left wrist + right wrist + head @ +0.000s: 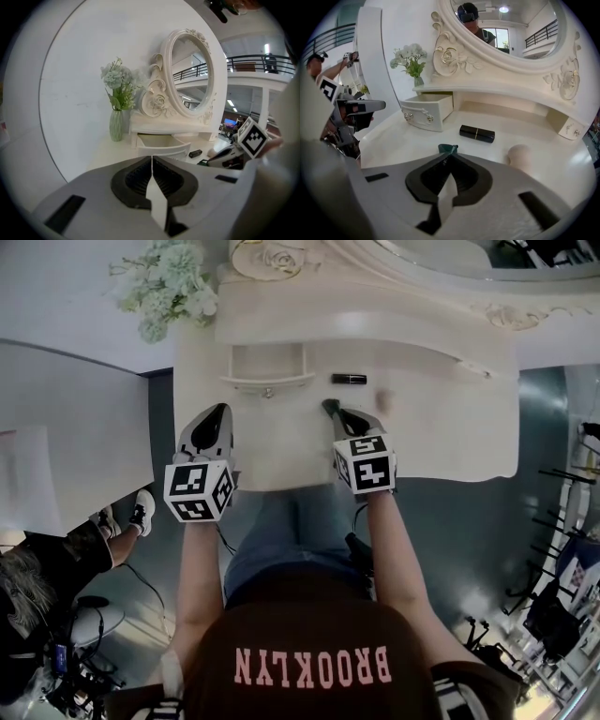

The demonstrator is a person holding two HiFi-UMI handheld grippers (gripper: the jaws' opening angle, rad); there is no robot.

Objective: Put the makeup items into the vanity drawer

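The small vanity drawer [267,367] stands pulled open at the back left of the cream tabletop [450,437]; I cannot see inside it. A black lipstick tube [349,379] lies just right of it, and a beige sponge [383,401] rests nearer me. My right gripper [331,409] points down at the tabletop, shut on a small dark green item [447,148] that pokes out past its tips [449,154]. My left gripper [217,414] is shut with nothing in it [151,159], in front of the drawer [161,143].
A green vase of pale flowers [167,282] stands at the table's back left corner. The oval mirror [190,70] in its carved frame rises behind the drawer shelf. Another person [56,559] stands on the floor to the left.
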